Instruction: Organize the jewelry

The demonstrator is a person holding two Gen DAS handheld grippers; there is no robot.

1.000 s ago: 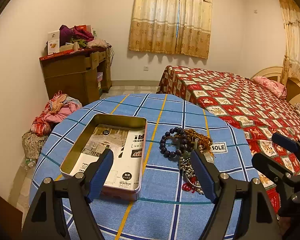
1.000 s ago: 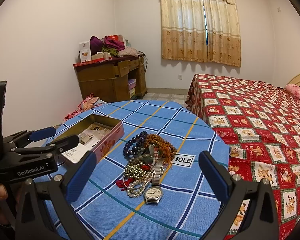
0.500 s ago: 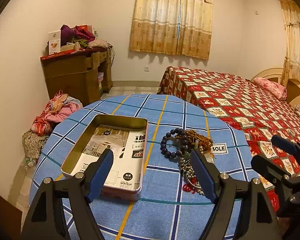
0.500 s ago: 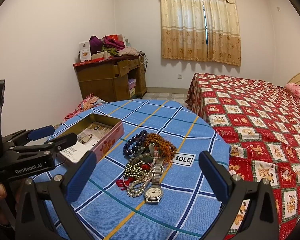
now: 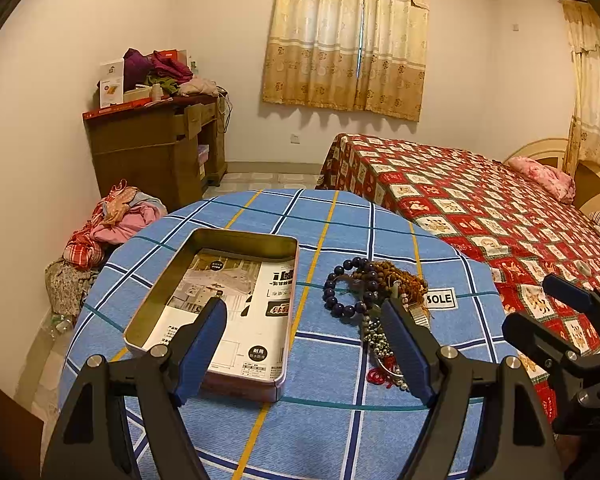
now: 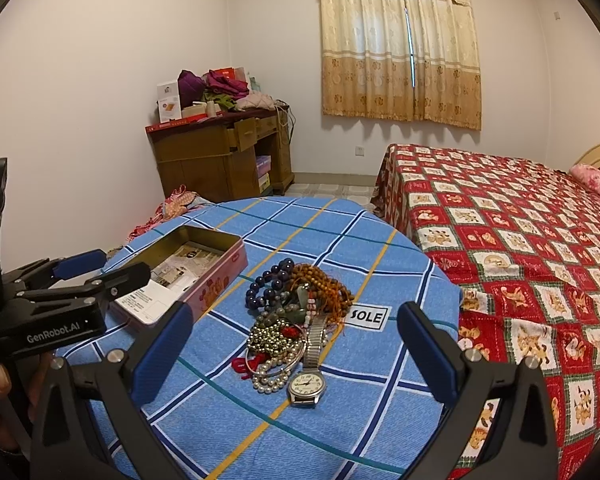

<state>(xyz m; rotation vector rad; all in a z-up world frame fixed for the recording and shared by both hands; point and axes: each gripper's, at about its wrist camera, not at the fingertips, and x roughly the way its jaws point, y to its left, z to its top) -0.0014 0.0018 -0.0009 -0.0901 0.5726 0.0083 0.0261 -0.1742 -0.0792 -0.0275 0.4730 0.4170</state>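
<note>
Left-wrist view, from left to right: a heap of clothes (image 5: 112, 220) on the floor below a wooden desk (image 5: 156, 148); a round table under a blue checked cloth (image 5: 324, 424); an open rectangular tin (image 5: 220, 304), lined with printed paper, on the table's left half; the left gripper (image 5: 304, 344), held over the near edge of the table with its blue-padded fingers (image 5: 202, 346) spread wide and nothing between them; a pile of jewelry (image 5: 374, 300) just right of the tin and apart from it, topped by a dark blue bead bracelet (image 5: 342, 290) and a brown bead strand (image 5: 400, 278); a white "SOLE" label (image 5: 440, 299) touching the pile's right side; and a bed with a red patterned cover (image 5: 480, 208). Right-wrist view, same order: the left gripper (image 6: 100, 270) reaching in from the left, near the tin (image 6: 188, 276); the right gripper (image 6: 290, 354), its fingers (image 6: 162, 350) likewise spread and empty, framing the jewelry pile (image 6: 292, 320); within the pile, a pearl strand (image 6: 270, 376) beside a silver wristwatch (image 6: 307, 384) lying nearest the camera, dial up.
</note>
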